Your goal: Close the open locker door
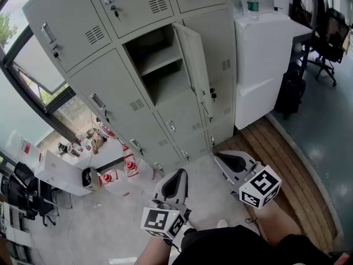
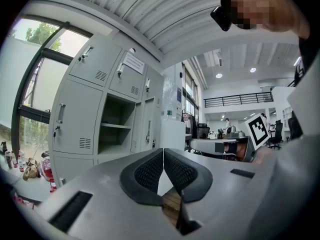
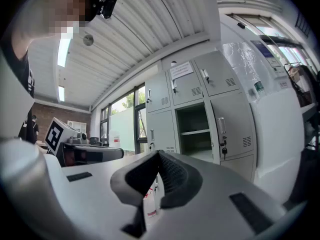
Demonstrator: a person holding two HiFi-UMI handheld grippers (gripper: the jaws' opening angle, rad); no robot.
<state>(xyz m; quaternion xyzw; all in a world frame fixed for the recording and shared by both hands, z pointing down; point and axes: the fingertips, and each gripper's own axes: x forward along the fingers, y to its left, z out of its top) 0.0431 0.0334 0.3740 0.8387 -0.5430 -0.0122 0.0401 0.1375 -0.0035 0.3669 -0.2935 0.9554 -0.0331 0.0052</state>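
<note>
A bank of grey lockers (image 1: pixel 110 87) stands ahead. One locker compartment (image 1: pixel 157 65) is open, with a shelf inside and nothing on it. Its door (image 1: pixel 194 65) swings out to the right, keys hanging from the lock (image 1: pixel 213 95). Both grippers are held low, well short of the lockers. My left gripper (image 1: pixel 177 176) is shut with nothing in it. My right gripper (image 1: pixel 219 155) is also shut and holds nothing. The open compartment (image 2: pixel 116 126) shows in the left gripper view, and the same compartment (image 3: pixel 194 131) with its door (image 3: pixel 231 126) in the right gripper view.
A white cabinet (image 1: pixel 263 65) with a water bottle (image 1: pixel 252 1) on top stands right of the lockers. Bottles and clutter (image 1: pixel 118 167) lie on the floor at the lockers' left foot. A wooden platform (image 1: pixel 292 170) runs along the right. An office chair (image 1: pixel 325 43) sits far right.
</note>
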